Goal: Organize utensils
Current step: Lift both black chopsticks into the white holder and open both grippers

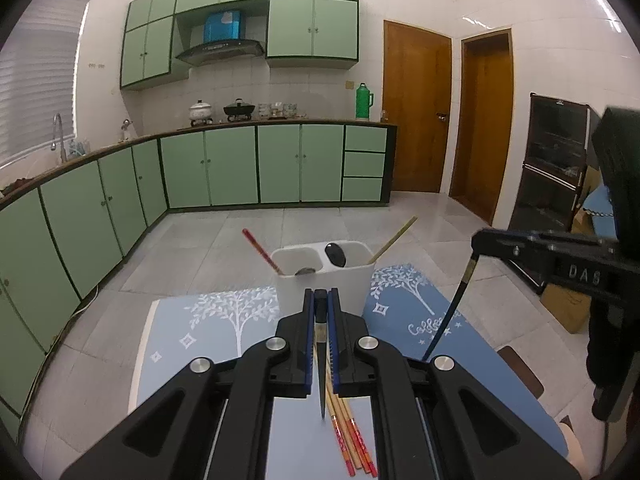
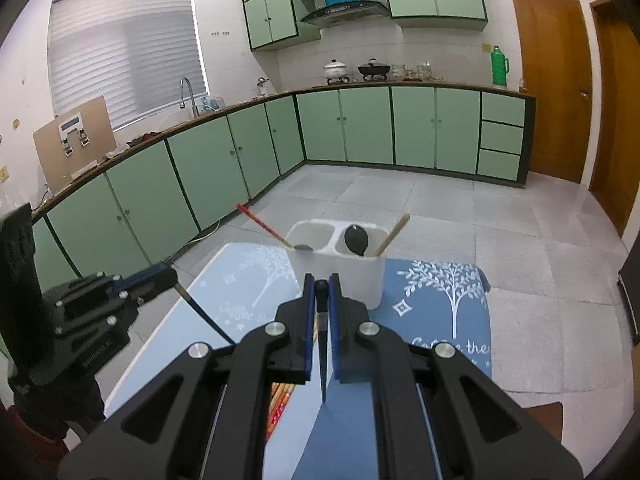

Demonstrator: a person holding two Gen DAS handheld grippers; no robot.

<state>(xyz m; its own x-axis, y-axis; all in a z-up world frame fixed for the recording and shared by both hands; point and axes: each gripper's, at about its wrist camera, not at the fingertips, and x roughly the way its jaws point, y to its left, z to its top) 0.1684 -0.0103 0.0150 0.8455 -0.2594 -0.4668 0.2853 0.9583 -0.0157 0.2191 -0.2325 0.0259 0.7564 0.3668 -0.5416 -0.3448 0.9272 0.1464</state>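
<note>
My left gripper [image 1: 320,294] is shut on a black chopstick [image 1: 322,376] that hangs down between the jaws above the table. My right gripper [image 2: 321,282] is shut on another black chopstick [image 2: 323,364] the same way. Each gripper also shows in the other's view: the right gripper [image 1: 477,245] with its dark chopstick [image 1: 448,312], and the left gripper [image 2: 173,276] with its own chopstick [image 2: 204,314]. Ahead stands a white two-compartment holder [image 1: 320,286] [image 2: 360,280] with a red chopstick [image 1: 260,250], two spoons and a bamboo chopstick [image 1: 394,238]. Several loose red-ended chopsticks [image 1: 352,436] [image 2: 280,400] lie on the table below.
The table carries a light blue mat [image 1: 200,340] and a darker blue cloth [image 1: 404,320] printed with white trees. Tiled floor lies beyond the table's far edge. Green kitchen cabinets [image 1: 232,164] line the back and left walls; wooden doors [image 1: 416,112] and a black cabinet [image 1: 552,168] stand on the right.
</note>
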